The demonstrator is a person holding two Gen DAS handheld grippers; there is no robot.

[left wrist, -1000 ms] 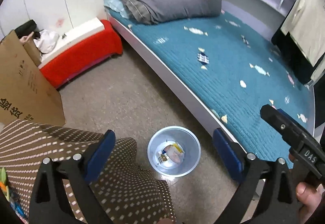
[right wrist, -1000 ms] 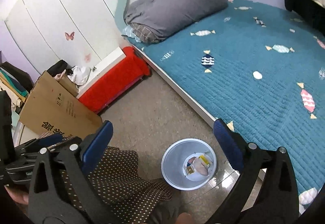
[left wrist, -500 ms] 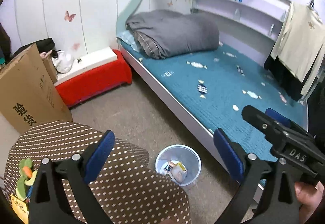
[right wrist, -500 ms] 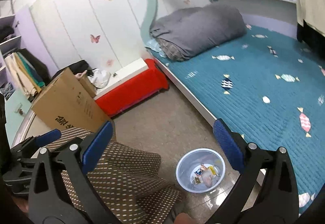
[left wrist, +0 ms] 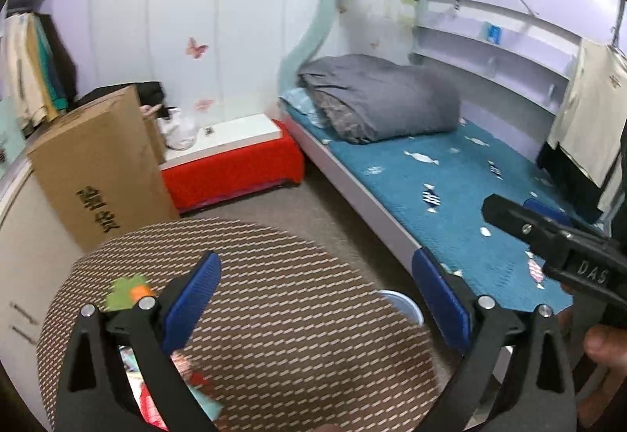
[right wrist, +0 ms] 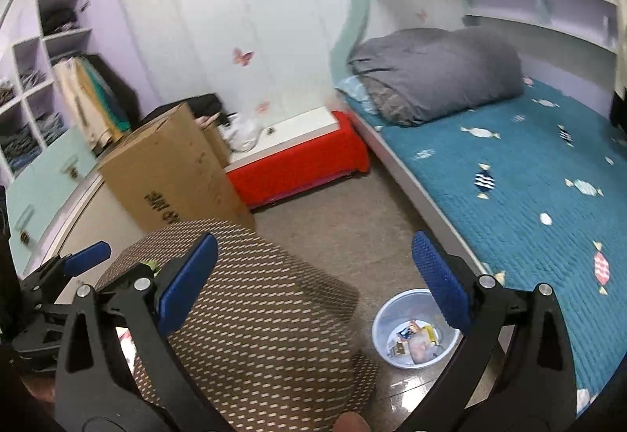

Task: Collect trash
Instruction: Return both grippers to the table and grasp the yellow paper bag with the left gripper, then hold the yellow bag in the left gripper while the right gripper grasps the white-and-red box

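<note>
My left gripper (left wrist: 315,259) is open and empty above a round table (left wrist: 294,334) covered in brown dotted cloth. On the table's left part lie a green and orange scrap (left wrist: 127,291) and colourful wrappers (left wrist: 156,396), partly hidden by my left finger. Only the rim of a pale blue bin (left wrist: 403,304) shows behind the table edge. My right gripper (right wrist: 313,240) is also open and empty, over the table's right side. In its view the bin (right wrist: 382,330) stands on the floor between table and bed, with several wrappers (right wrist: 415,342) inside.
A bed with a teal cover (right wrist: 529,189) and a grey duvet (right wrist: 439,75) runs along the right. A cardboard box (right wrist: 172,177) and a red bench (right wrist: 298,165) stand behind the table. Clothes hang at the far right (left wrist: 588,118). A hand (left wrist: 603,346) holds the right gripper.
Both views have swung up from the floor bin toward the table and back wall. The table top fills more of the left view and hides most of the bin. Both grippers stay open.
</note>
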